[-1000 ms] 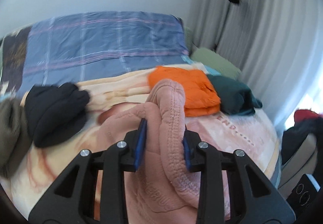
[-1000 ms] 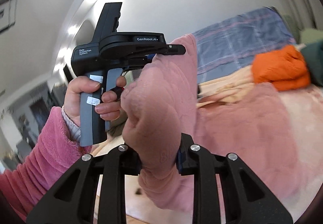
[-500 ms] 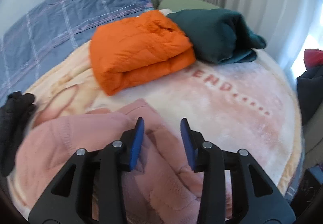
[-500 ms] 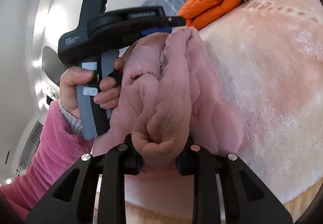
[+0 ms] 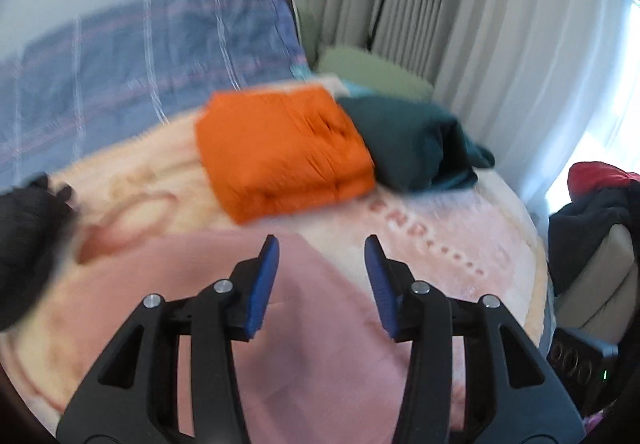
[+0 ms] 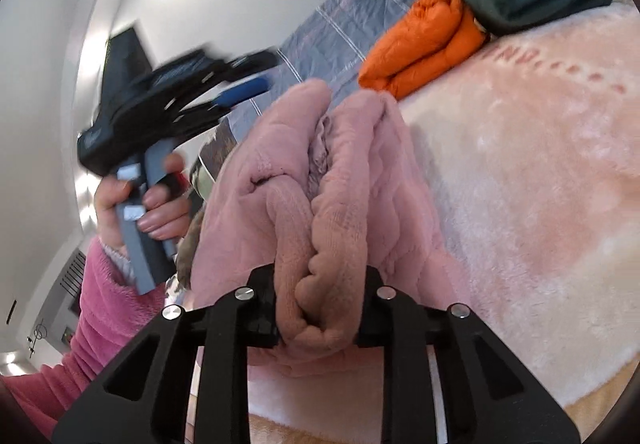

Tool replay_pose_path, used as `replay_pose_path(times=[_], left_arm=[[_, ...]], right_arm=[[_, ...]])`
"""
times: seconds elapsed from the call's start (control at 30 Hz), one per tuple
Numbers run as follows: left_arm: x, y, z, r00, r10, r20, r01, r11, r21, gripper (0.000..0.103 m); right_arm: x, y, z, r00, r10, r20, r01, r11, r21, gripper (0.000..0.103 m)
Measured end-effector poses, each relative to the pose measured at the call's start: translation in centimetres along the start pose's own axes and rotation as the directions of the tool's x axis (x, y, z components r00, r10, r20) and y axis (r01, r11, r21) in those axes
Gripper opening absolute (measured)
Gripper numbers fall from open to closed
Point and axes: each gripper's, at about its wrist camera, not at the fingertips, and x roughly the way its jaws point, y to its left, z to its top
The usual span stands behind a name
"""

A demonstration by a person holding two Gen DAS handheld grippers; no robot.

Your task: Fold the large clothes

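Left wrist view: pale pink blanket (image 5: 460, 228) (blurred), grey curtains (image 5: 500, 24) behind.

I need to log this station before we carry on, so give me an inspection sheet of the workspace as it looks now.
Surface: pale pink blanket on the bed.
Job's things: pink garment, bunched; orange jacket and dark green garment folded, side by side.
Clutter: black garment at the left edge.
Grippers: left gripper open, nothing between its pads, jaws just opened; right gripper shut on the pink garment.
Cables: nothing seen.
Surroundings: blue plaid bedding, curtains.
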Motion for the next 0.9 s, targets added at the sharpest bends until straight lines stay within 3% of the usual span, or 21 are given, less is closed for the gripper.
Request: replay_pose_path(times=[0.1,0.17,0.27,0.3,0.37,0.43,0.53,0.57,0.63,0.73,0.77,0.87,0.9], left_arm=[[-3.1,1.8,-0.3,0.998,0.049,0.033,-0.049,0.999,0.007,0.045],[-3.5,2.5,-1.3,0.997,0.074,0.035,-0.074,0.997,0.020,0.060],[0.9,2.3,-4.4,0.985,0.116,-0.124,-0.105,0.990,0.096,0.069],[1.8,1.7,-5.3,0.982,0.158,-0.108,-0.141,0.979,0.146,0.070],[4.0,-0.2,-7.0,0.955,0.289,-0.065,-0.257,0.918,0.301,0.070],[4.1,-0.2,-6.4,0.954,0.288,-0.081,-0.253,0.921,0.296,0.070],[4.2,0.5,-6.2,0.956,0.274,-0.104,-0.236,0.930,0.282,0.070],[4.1,0.8,-6.2,0.958,0.266,-0.107,-0.229,0.934,0.273,0.070],[4.2,0.9,-6.2,0.961,0.256,-0.108,-0.221,0.939,0.263,0.070],[4.3,0.9,-6.2,0.956,0.275,-0.102,-0.238,0.930,0.280,0.071],[4.2,0.8,-6.2,0.954,0.282,-0.098,-0.244,0.927,0.285,0.071],[4.1,0.6,-6.3,0.954,0.285,-0.094,-0.250,0.928,0.278,0.073],[4.3,0.6,-6.3,0.954,0.286,-0.096,-0.251,0.929,0.272,0.074]], right_arm=[[-0.7,0.4,0.0,1.000,-0.018,0.003,0.019,0.999,-0.030,0.024],[-0.1,-0.3,-0.3,0.997,-0.056,-0.048,0.056,0.998,-0.017,0.025],[0.9,-1.8,-1.2,0.989,-0.091,-0.119,0.093,0.996,0.007,0.028],[0.8,-1.8,-1.4,0.987,-0.100,-0.123,0.099,0.995,-0.008,0.031],[0.4,-1.1,-1.3,0.984,-0.138,-0.116,0.133,0.990,-0.053,0.035],[-0.5,-0.5,-1.1,0.980,-0.179,-0.091,0.171,0.981,-0.087,0.047],[-2.4,0.6,-0.7,0.972,-0.234,-0.006,0.231,0.963,-0.140,0.050],[-3.0,1.2,-0.6,0.970,-0.241,0.026,0.242,0.957,-0.161,0.049],[-3.8,2.9,-0.2,0.977,-0.201,0.076,0.213,0.952,-0.219,0.033],[-3.0,5.2,-0.4,0.993,-0.103,0.063,0.118,0.941,-0.316,0.024],[-2.1,5.6,-0.6,0.993,-0.107,0.043,0.115,0.935,-0.336,0.024],[2.0,4.2,-1.4,0.958,-0.285,-0.026,0.258,0.900,-0.351,0.015],[3.0,3.2,-1.7,0.951,-0.309,-0.027,0.281,0.894,-0.350,0.011]])
